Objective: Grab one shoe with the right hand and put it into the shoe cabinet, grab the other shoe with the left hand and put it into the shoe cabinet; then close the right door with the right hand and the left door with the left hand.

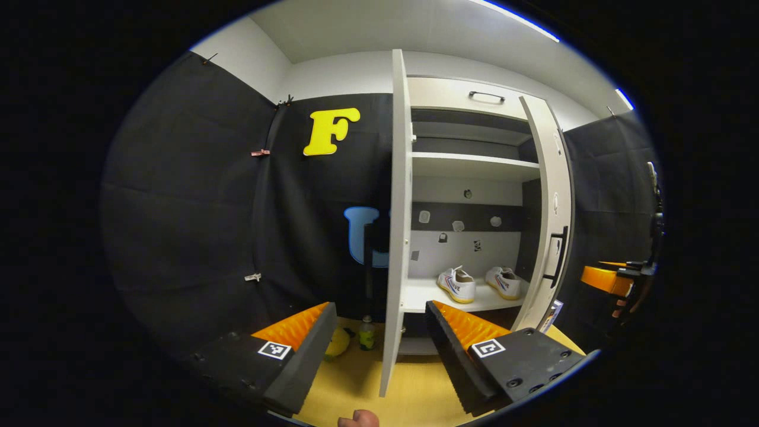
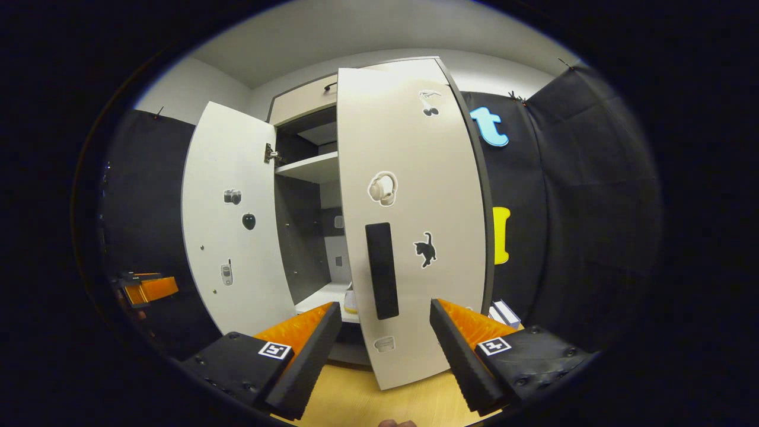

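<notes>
Fingers of the left gripper [image 1: 379, 350] are spread wide and hold nothing, levelled at the near edge of the left door [image 1: 396, 237], which stands open, edge-on between them. Beyond it, on the lower shelf [image 1: 421, 293] of the shoe cabinet [image 1: 474, 166], both shoes [image 1: 456, 284] [image 1: 504, 282] sit side by side. Farther right, the right gripper [image 2: 385, 344] is likewise spread and empty, facing the outer face of the open right door [image 2: 415, 237], with its dark handle [image 2: 382, 270] between the fingers but apart from them. A yellow ball [image 1: 338, 343] and a small bottle [image 1: 367, 335] lie on the floor by the cabinet.
</notes>
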`<state>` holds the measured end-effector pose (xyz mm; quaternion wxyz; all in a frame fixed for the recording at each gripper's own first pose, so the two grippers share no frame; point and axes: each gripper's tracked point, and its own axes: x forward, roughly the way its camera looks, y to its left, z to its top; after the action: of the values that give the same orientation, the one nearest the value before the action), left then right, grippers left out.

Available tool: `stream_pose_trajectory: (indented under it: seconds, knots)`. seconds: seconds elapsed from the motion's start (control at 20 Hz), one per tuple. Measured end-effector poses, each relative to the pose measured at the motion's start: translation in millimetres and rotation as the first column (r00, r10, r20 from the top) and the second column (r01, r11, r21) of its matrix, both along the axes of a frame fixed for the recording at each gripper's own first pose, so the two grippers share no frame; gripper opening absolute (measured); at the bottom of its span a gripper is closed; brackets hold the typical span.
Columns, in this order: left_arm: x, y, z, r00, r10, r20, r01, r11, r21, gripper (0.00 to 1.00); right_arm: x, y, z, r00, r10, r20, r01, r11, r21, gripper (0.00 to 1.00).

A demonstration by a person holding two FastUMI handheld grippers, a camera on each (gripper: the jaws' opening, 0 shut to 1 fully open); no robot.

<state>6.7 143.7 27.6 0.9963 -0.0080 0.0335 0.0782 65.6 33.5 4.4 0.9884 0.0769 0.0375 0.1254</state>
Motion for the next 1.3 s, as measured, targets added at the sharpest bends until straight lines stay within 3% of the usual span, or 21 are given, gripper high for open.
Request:
stream_pose_trajectory:
  seconds: [0.3,0.55,0.7,1.3]
  knots:
    - [30,65,3,0.996,0.091,0.006,-0.092,0.995,0.030,0.94,-12,-8,-7,1.000,-0.016,-0.014,0.015,1.000,-0.025,0.98]
    - [73,92,-5,0.995,0.096,-0.012,-0.096,0.995,0.026,0.94,-13,-21,-4,0.999,-0.051,-0.017,0.051,0.999,-0.005,0.98]
    - [87,92,-15,0.997,0.073,-0.035,-0.072,0.997,0.011,0.94,-16,-30,-3,0.997,-0.071,-0.010,0.071,0.997,-0.018,0.98]
    - [88,60,-14,0.995,0.098,-0.028,-0.097,0.995,0.016,0.92,-33,-64,-3,0.993,-0.117,-0.017,0.116,0.993,-0.032,0.98]
